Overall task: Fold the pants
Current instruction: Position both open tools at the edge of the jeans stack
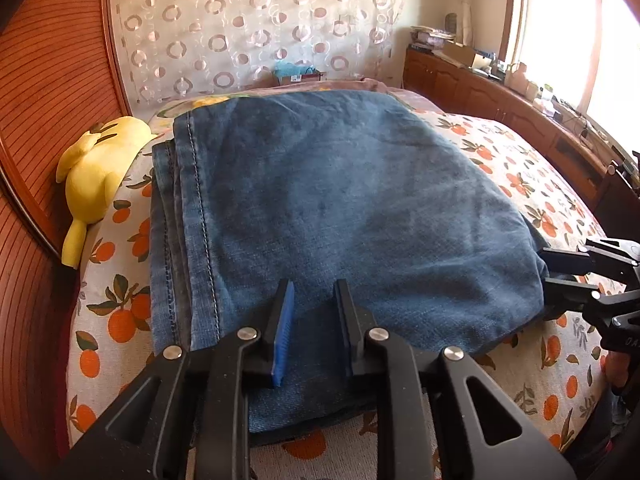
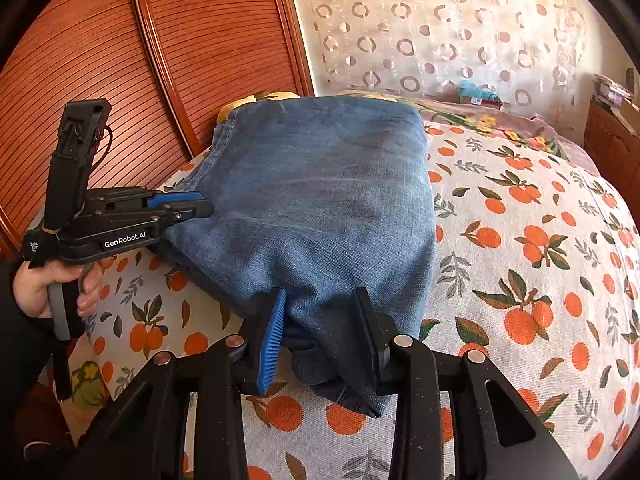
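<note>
Blue denim pants lie folded into a thick stack on the bed, also in the right wrist view. My left gripper is open, its jaws standing over the near edge of the stack with denim between them; in the right wrist view the left gripper sits at the stack's left edge. My right gripper is open, its jaws straddling the near corner of the stack; in the left wrist view the right gripper touches the stack's right edge.
The bed has an orange-print sheet. A yellow plush toy lies by the wooden headboard. A patterned curtain hangs behind. A wooden cabinet with clutter runs under the window at right.
</note>
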Motion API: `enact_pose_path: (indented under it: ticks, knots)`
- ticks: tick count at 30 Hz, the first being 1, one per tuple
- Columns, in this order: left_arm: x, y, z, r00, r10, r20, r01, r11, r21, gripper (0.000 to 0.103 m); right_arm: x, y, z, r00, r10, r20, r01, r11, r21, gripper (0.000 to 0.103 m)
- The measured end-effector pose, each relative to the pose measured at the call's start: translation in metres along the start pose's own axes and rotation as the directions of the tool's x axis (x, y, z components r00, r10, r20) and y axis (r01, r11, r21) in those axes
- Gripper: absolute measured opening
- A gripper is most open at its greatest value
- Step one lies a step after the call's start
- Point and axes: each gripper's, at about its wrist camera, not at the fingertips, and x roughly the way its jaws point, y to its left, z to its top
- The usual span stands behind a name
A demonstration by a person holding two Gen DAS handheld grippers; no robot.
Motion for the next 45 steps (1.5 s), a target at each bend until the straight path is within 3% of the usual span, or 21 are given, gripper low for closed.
enact_pose_path:
  ticks: [6, 9, 12, 14, 16, 34, 37, 45]
  knots:
    - [0.000, -0.001, 0.000, 1.000, 0.007, 0.010, -0.007, 1.000, 0.011, 0.023, -0.011, 0.000, 0.002, 1.000, -0.009, 0.017, 0.009, 1.000, 0.005, 0.039]
    - [-0.006, -0.004, 0.001, 1.000, 0.019, 0.006, -0.019, 1.000, 0.007, 0.036, -0.024, -0.004, -0.001, 0.999, -0.014, 0.035, 0.013, 1.000, 0.027, 0.039]
    - [-0.012, -0.002, 0.003, 1.000, 0.017, 0.010, -0.017, 1.000, 0.002, 0.055, -0.032, -0.010, -0.006, 0.999, -0.034, 0.032, 0.033, 0.999, 0.027, 0.039]
    - [-0.017, 0.001, 0.005, 1.000, -0.005, 0.012, 0.005, 1.000, -0.021, 0.092, -0.035, -0.013, -0.010, 0.999, -0.044, 0.031, 0.043, 0.998, 0.034, 0.039]
    - [-0.025, 0.001, 0.007, 0.999, -0.043, 0.021, 0.044, 0.999, -0.030, 0.103, -0.040, -0.018, -0.014, 0.998, -0.045, 0.033, 0.043, 0.998, 0.052, 0.039]
    - [-0.068, -0.020, 0.029, 0.991, -0.047, 0.127, 0.045, 0.999, 0.013, 0.103, -0.073, -0.040, -0.022, 0.991, -0.010, 0.136, -0.012, 0.988, 0.156, 0.040]
    - [-0.065, -0.018, 0.032, 0.991, -0.036, 0.127, 0.034, 0.999, 0.012, 0.103, -0.063, -0.043, -0.013, 0.993, -0.038, 0.116, 0.017, 0.984, 0.175, 0.040]
    - [-0.041, -0.003, 0.013, 0.998, 0.016, 0.058, -0.017, 1.000, 0.015, 0.103, -0.035, -0.037, -0.003, 0.999, -0.019, 0.030, 0.012, 0.979, 0.206, 0.040]
